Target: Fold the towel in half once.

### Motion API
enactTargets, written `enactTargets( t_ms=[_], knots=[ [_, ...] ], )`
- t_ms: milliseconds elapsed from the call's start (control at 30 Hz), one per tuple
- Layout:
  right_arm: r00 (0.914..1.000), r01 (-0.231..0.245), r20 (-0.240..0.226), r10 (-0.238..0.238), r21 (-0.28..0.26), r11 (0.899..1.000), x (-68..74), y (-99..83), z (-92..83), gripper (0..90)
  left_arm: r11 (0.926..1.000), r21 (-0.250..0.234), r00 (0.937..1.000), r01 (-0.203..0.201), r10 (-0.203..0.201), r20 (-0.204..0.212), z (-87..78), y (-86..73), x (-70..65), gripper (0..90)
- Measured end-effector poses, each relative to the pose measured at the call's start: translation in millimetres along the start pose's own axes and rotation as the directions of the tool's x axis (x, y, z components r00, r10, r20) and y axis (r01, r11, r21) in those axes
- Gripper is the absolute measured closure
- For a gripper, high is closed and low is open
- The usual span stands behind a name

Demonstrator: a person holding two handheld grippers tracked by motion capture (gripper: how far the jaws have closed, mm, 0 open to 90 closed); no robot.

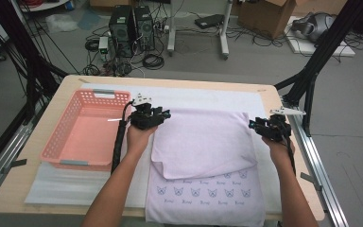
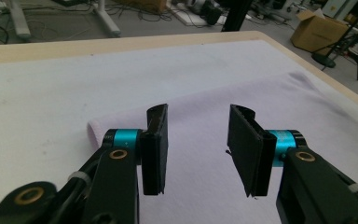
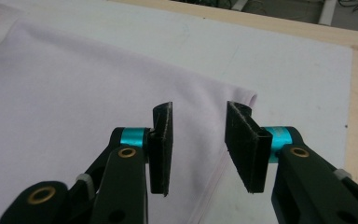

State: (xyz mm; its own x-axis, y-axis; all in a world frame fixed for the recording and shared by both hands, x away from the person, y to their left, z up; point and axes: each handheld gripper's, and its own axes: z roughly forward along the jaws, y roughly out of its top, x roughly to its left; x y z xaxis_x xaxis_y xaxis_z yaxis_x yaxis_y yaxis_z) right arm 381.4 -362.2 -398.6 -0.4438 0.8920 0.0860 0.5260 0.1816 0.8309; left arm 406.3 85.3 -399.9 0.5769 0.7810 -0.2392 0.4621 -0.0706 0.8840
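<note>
A pale lilac towel point(image 1: 203, 142) with small printed cat faces lies on the white mat, its upper part folded over the lower. My left gripper point(image 1: 163, 113) hovers at the fold's far left corner point(image 2: 95, 126), jaws apart with nothing between them, the cloth lying flat below. My right gripper point(image 1: 254, 124) stands at the far right corner point(image 3: 249, 98), jaws likewise parted and empty above the towel's edge. In both gripper views the black pads point(image 2: 156, 144) point(image 3: 163, 144) are clear of the fabric.
A pink plastic basket point(image 1: 56, 142) sits to the left of the towel, beside my left hand. The white mat point(image 1: 208, 97) covers the wooden table point(image 1: 170, 81). Black frame posts stand at the table's right edge; computers and cables lie on the floor beyond.
</note>
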Motion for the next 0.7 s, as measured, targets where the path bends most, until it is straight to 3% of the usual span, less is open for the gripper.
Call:
enactTargets(
  t_ms=[100,233,333,500,600,700],
  knots=[
    [0.9997,-0.008,-0.023,0.009,0.015,1.0,7.0,-11.8,-10.3,59.0,0.9997,-0.023,0.9999,-0.003,0.004,0.016,-9.9,-8.0,-9.2,57.7],
    [0.9987,-0.005,-0.05,0.007,0.039,0.999,16.1,-31.8,-21.7,56.5,0.9997,0.009,0.999,-0.023,0.022,0.038,-20.3,-22.0,-19.5,57.6],
    [0.9942,-0.03,-0.101,0.037,0.063,0.998,21.4,-42.8,-26.6,54.5,0.9994,0.013,0.998,-0.032,0.031,0.055,-27.6,-35.7,-26.7,56.8],
    [0.9859,0.016,-0.167,0.0,0.098,0.995,37.2,-52.5,-25.3,53.7,0.9986,0.039,0.9954,-0.037,0.034,0.09,-36.7,-53.2,-34.0,55.2],
    [0.9851,0.049,-0.17,-0.025,0.139,0.989,46.1,-57.2,-20.8,57.6,0.9969,0.063,0.9935,-0.047,0.04,0.106,-43.5,-59.4,-37.8,53.9],
    [0.986,0.067,-0.162,-0.04,0.169,0.983,50.2,-64.4,-22.0,72.1,0.9977,0.047,0.9915,-0.05,0.044,0.123,-56.2,-71.2,-41.5,52.7]
  ],
)
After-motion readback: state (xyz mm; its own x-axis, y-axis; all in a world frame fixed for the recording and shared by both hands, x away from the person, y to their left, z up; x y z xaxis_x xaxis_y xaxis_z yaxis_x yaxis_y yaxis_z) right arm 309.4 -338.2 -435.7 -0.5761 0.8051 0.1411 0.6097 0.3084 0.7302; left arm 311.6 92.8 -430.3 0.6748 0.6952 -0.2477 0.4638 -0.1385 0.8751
